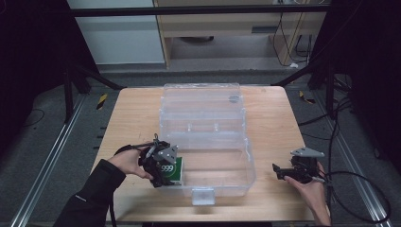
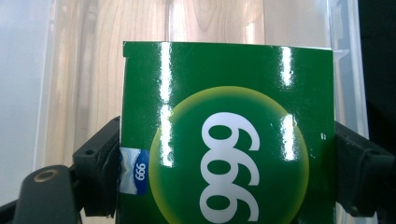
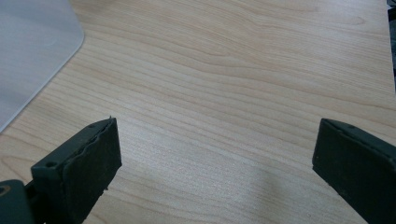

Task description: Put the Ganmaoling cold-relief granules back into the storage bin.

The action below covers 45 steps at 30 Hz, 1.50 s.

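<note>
A glossy green carton [image 1: 175, 171] printed with white "999" in a yellow-ringed circle sits between the jaws of my left gripper [image 1: 166, 174], at the front left corner of the clear plastic bin [image 1: 249, 166]. In the left gripper view the carton [image 2: 229, 93] spans the whole gap, and both black pads [image 2: 100, 172] press on its sides. My right gripper [image 1: 278, 172] is held low over bare wood to the right of the bin. Its pads [image 3: 84, 168] stand wide apart with nothing between them.
The bin's lid [image 1: 202, 101] lies folded back toward the far edge of the wooden table [image 1: 135, 118], and a latch [image 1: 203, 195] sticks out at the front. A corner of the bin [image 3: 32, 51] shows in the right gripper view. Cables [image 1: 359, 189] trail off the table's right side.
</note>
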Motion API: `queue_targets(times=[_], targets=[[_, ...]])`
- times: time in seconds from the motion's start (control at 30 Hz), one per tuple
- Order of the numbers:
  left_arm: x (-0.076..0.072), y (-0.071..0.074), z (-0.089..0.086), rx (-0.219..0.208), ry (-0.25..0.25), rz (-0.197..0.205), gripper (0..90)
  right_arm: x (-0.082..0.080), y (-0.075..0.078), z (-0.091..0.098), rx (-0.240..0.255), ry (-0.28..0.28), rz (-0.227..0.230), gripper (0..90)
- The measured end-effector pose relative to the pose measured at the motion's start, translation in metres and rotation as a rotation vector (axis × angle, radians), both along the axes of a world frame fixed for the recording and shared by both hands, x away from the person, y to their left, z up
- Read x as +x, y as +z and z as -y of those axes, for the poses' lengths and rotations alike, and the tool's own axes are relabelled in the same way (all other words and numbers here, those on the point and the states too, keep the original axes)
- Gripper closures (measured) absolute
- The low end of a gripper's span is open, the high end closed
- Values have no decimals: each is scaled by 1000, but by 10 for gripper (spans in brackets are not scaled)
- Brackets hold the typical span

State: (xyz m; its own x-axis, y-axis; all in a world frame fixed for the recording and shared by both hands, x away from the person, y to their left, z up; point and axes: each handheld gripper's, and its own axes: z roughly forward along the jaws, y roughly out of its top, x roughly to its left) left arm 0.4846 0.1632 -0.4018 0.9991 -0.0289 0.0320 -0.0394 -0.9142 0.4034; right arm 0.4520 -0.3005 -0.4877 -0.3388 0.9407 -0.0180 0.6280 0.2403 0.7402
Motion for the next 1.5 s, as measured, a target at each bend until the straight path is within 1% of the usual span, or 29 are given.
queue_targets(times=[0.3,0.33,0.4,0.53,0.67,0.73,0.83,0.87,0.9,0.93,1.0,1.03,1.07,1.13,1.2,1.3,1.33,1.37,1.4,1.43,1.47,1.5], targets=[[0,-2,2,20,-1,7,129,0,0,0,-1,-3,-1,11],[0,-5,3,28,1,5,128,0,0,0,-1,-1,0,11],[1,-5,3,28,4,0,129,0,0,0,-2,-1,0,11],[0,-5,3,21,3,4,128,0,0,1,-5,-4,4,11],[0,-4,2,19,1,6,127,0,0,0,0,-4,-3,7],[-1,-3,2,24,-4,18,128,0,0,0,-1,-5,-2,6],[-2,0,2,20,-4,22,128,0,0,0,1,-10,-3,6],[-2,4,0,-20,13,25,117,0,0,1,0,-11,-3,6],[-2,4,0,-20,13,25,121,0,0,1,0,-11,-3,6],[-2,13,-2,-59,22,32,124,0,0,0,0,-11,-2,6],[-2,19,-3,-61,19,50,124,0,0,0,-4,-7,1,6],[-2,19,-3,-61,19,50,125,0,0,0,-4,-7,1,6],[-3,23,-4,-52,19,56,126,0,0,0,-6,-7,-1,6],[-3,28,-5,-53,19,64,127,0,1,0,-2,-8,-3,6],[-6,34,-8,-65,22,71,135,0,1,1,-4,-7,2,6],[-8,40,-12,-84,33,78,144,0,1,1,-1,-9,1,7],[-8,40,-12,-84,33,78,153,0,1,1,-1,-9,1,7],[-10,43,-16,-99,42,77,159,0,1,1,-3,-7,1,7],[-10,43,-16,-99,42,77,159,0,0,0,-3,-8,1,7],[-11,47,-21,-115,53,87,163,0,0,0,-3,-8,0,7],[-11,49,-23,-129,62,86,168,0,1,0,-2,-8,0,7],[-11,49,-23,-129,62,86,173,0,1,0,-2,-8,0,7]])
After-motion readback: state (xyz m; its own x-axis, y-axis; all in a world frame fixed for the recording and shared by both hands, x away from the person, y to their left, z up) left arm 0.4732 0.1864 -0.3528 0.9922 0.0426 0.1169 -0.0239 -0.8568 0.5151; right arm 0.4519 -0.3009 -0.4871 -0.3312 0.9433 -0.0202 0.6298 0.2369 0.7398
